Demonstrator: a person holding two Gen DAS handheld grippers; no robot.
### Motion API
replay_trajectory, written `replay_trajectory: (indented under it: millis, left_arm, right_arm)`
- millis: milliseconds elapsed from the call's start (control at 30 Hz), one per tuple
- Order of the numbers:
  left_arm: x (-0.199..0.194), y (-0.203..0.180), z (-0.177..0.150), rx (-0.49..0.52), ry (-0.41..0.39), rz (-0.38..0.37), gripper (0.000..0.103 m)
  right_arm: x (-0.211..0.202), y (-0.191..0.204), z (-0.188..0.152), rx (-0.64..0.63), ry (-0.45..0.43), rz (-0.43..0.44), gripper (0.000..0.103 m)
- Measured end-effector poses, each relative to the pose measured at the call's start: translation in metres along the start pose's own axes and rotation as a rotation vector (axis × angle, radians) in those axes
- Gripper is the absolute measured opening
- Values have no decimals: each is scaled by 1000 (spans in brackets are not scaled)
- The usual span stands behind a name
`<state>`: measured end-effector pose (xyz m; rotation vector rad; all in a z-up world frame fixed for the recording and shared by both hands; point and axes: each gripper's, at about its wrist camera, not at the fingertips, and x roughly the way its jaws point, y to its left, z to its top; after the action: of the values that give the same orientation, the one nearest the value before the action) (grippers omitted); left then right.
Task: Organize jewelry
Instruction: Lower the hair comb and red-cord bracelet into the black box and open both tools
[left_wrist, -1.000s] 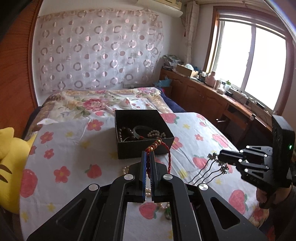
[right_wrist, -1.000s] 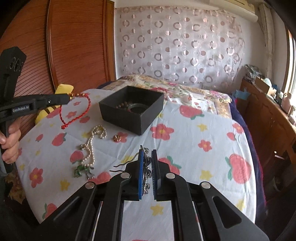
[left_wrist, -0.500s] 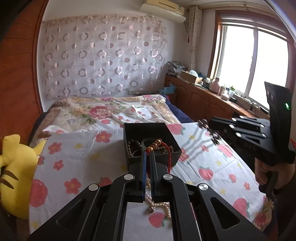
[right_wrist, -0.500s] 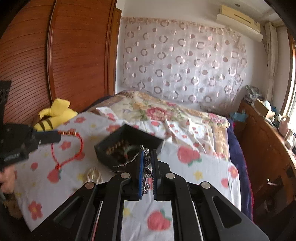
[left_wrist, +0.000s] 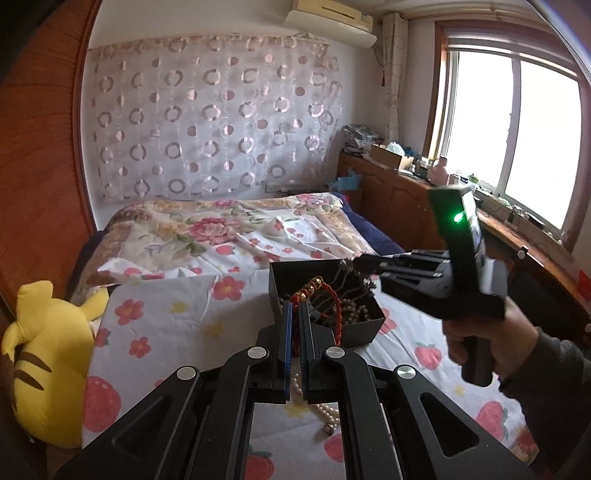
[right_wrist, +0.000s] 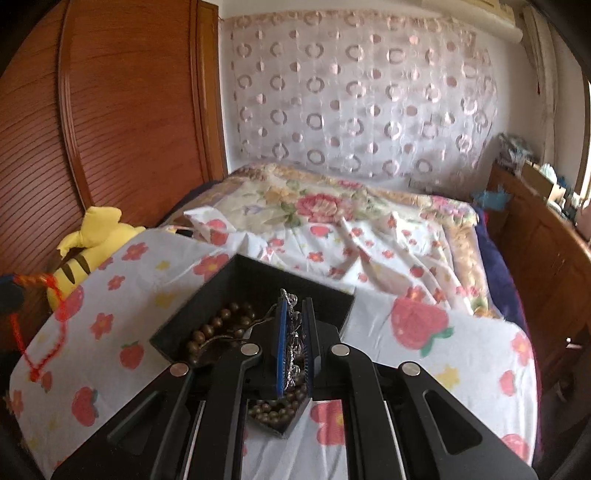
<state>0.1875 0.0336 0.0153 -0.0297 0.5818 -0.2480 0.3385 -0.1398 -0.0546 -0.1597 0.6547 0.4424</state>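
Note:
My left gripper (left_wrist: 294, 306) is shut on a red cord bracelet (left_wrist: 334, 300) with gold beads, held up just in front of the black jewelry box (left_wrist: 365, 330). A hand holds my right gripper (left_wrist: 354, 263), which reaches over the box from the right. It is shut on a silver jewelled hair comb (left_wrist: 341, 280) whose prongs hang into the box. In the right wrist view the comb (right_wrist: 293, 343) sits between the pads of the right gripper (right_wrist: 293, 306), above the box (right_wrist: 221, 275) and its brown bead bracelets (right_wrist: 218, 326). A pearl necklace (left_wrist: 327, 406) lies on the cloth.
The box stands on a strawberry-and-flower print cloth (left_wrist: 173, 314) over a bed. A yellow striped plush toy (left_wrist: 44, 362) lies at the left edge. A wooden wardrobe (right_wrist: 110, 129) is on the left, and a wooden cabinet (left_wrist: 399, 199) runs under the window on the right.
The right gripper has carried the hair comb from above the cloth to over the box. The left gripper has risen a little with the red bracelet and come closer to the box.

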Motion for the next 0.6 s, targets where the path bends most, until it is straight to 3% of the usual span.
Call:
replay_trajectory:
  millis: [267,300,367,600]
  left_arm:
    - [15,4,5,-1,16,9,2]
    - [20,3,7,1,18,7,2]
    - [29,1,10,5,23,6,2]
    - [76,-6,22,-4,63,-11,2]
  right_arm:
    - [8,-1,-13,0,40,17,12]
    - [4,-4,-13,3,36,25,15]
    - [-6,-11,-15,14,17,26,39]
    - [-44,-25,-22,-10,-9,27,40]
